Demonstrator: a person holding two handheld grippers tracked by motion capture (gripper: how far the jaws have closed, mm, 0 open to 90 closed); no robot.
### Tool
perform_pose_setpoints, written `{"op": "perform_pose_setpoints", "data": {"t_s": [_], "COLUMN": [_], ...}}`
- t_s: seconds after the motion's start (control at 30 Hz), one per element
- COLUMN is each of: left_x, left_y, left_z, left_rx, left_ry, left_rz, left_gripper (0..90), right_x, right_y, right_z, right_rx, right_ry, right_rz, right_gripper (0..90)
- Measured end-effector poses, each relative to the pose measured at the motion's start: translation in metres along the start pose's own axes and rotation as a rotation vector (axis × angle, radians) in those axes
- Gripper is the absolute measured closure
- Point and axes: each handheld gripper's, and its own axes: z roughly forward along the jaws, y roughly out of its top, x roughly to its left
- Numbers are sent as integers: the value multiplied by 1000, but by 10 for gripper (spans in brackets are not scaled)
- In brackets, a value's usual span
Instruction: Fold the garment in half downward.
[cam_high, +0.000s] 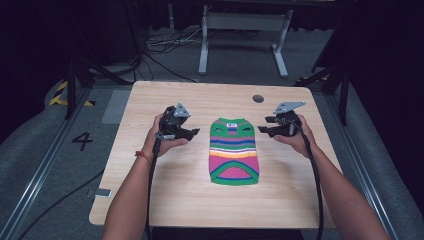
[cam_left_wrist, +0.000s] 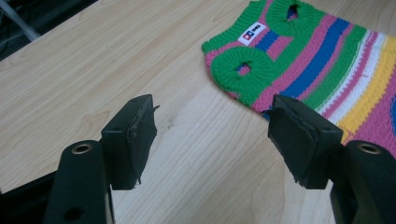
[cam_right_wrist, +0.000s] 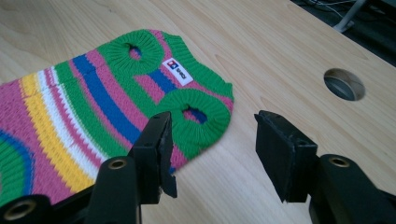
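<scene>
A: High view? 
B: Striped sweater (cam_high: 234, 151) flat on table (cam_high: 165, 200); left gripper (cam_high: 192, 131) and right gripper (cam_high: 263, 124) flank its collar end, clear of it.

A: Left gripper view? 
B: Jaws apart, empty, beside sweater (cam_left_wrist: 317, 70).

A: Right gripper view? 
B: Jaws apart, empty, beside the sweater (cam_right_wrist: 107, 107) armhole.

- In the high view the light falls from above onto the pale wooden tabletop (cam_high: 200, 200), which is evenly bright, while the room around it sinks into near black.
- Soft, short shadows lie under the forearms and the black left tongs (cam_high: 192, 133).
- The high view is slightly soft and grainy.
- In both gripper views the striped knitted sweater (cam_right_wrist: 93, 107) is sharp and vivid, with no glare.
- The wood grain stays crisp; the near black jaws look a little soft.
</scene>
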Motion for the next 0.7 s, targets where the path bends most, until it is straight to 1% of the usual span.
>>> {"op": "perform_pose_setpoints", "data": {"t_s": [0.03, 0.07, 0.1, 0.13, 0.17, 0.2, 0.23, 0.27, 0.3, 0.33, 0.37, 0.4, 0.43, 0.47, 0.5, 0.53, 0.57, 0.6, 0.63, 0.67, 0.7], "left_x": [1, 3, 4, 6, 7, 8, 8, 9, 10, 11, 12, 13, 14, 13, 13, 15, 15, 15, 15, 15, 15], "left_y": [1, 4, 6, 8, 10, 13, 14, 16, 18, 19, 20, 21, 22, 22, 22, 23, 23, 23, 23, 23, 23], "left_z": [2, 7, 10, 13, 15, 19, 22, 26, 31, 35, 40, 45, 50, 54, 54, 63, 68, 68, 75, 79, 82], "left_rx": [-1, 1, -1, 6, 5, 1, -3, -5, 1, 7, 9, 12, 21, 23, 23, 39, 42, 42, 44, 54, 52], "left_ry": [3, 0, 7, 0, 0, -4, -4, 2, -8, -10, -3, -11, -8, 4, 4, -7, -5, -5, -3, 9, 17], "left_rz": [-4, -9, -13, -20, -28, -36, -43, -30, -44, -52, -57, -68, -74, -69, -69, -87, -92, -92, -111, -124, -133], "left_gripper": [319, 317, 316, 317, 313, 315, 313, 317, 318, 311, 311, 313, 317, 322, 333, 324, 327, 331, 334, 338, 347], "right_x": [0, -1, -1, -2, -2, -4, -6, -7, -8, -9, -11, -13, -14, -16, -16, -20, -21, -21, -23, -24, -24], "right_y": [4, 6, 9, 12, 14, 17, 20, 21, 23, 24, 25, 25, 25, 25, 25, 24, 24, 24, 24, 24, 23], "right_z": [7, 11, 16, 20, 23, 27, 30, 32, 36, 38, 42, 44, 46, 48, 48, 52, 53, 53, 56, 58, 59], "right_rx": [9, 10, 15, 22, 23, 25, 16, 16, 11, 15, 25, 26, 25, 22, 22, 16, 16, 16, 17, 19, 17], "right_ry": [-5, -5, -6, -15, -38, -34, -27, -28, -41, -44, -37, -45, -45, -43, -43, -46, -46, -46, -55, -63, -64], "right_rz": [-8, -4, -5, -7, -12, 0, 8, 6, 3, 1, 15, 19, 24, 40, 40, 58, 61, 61, 72, 71, 81], "right_gripper": [473, 473, 474, 474, 475, 477, 485, 488, 503, 507, 510, 534, 562, 570, 570, 580, 578, 578, 580, 580, 577]}}
